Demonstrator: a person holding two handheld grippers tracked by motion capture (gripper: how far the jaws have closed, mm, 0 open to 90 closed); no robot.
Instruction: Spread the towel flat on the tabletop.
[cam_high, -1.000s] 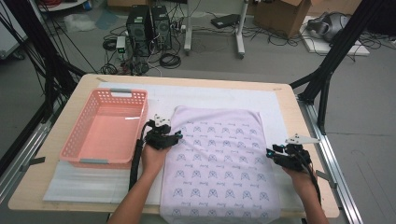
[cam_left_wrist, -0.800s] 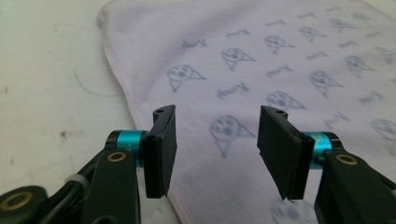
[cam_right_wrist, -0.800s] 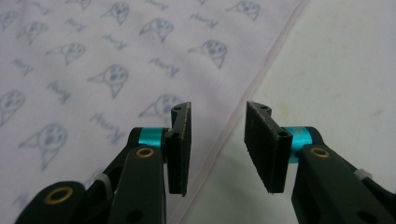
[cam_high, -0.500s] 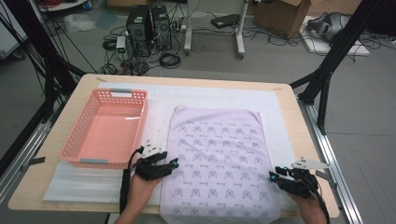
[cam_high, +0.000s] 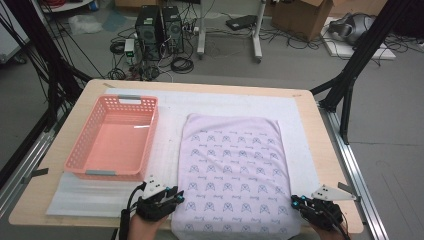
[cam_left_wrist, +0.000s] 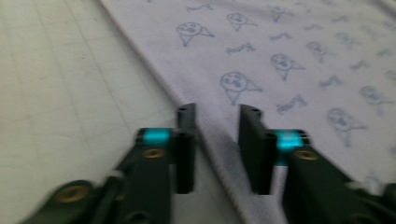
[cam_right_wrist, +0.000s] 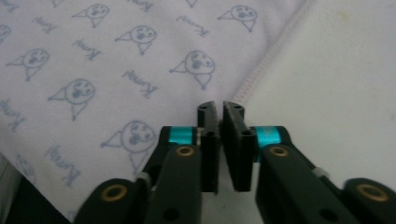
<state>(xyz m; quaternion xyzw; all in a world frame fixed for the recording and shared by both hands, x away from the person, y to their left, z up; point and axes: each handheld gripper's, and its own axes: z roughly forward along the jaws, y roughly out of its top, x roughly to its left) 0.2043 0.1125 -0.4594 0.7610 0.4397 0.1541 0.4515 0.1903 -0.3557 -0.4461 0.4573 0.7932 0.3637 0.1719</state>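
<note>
Lying flat on the white mat (cam_high: 120, 197) of the bench (cam_high: 55, 150), the cloth (cam_high: 235, 170) runs from mid-bench to the near edge, right of the pink basket (cam_high: 112, 140).

High view: the left gripper (cam_high: 175, 197) sits at the cloth's near left edge, close to the near edge of the bench. The right gripper (cam_high: 297, 202) sits at the cloth's near right edge, by the near right corner of the bench. A hand (cam_high: 145, 227) enters from the bottom behind the left gripper. The basket stands on the left half of the bench, apart from both grippers.

Left gripper view: the jaws straddle the cloth's hemmed edge (cam_left_wrist: 210, 140), one over the mat (cam_left_wrist: 70, 93), one over the cloth (cam_left_wrist: 280, 60). They have just been closing, with the hem between them. A clear gap remains, and the pads do not press the fabric. The picture is blurred.

Right gripper view: the jaws have just been closing and now stand almost together, with only a thin slit left. They sit over the stitched hem (cam_right_wrist: 261, 65), with the cloth (cam_right_wrist: 116, 70) on one side and the mat (cam_right_wrist: 336, 84) on the other. Whether fabric is pinched between the pads cannot be told.
</note>
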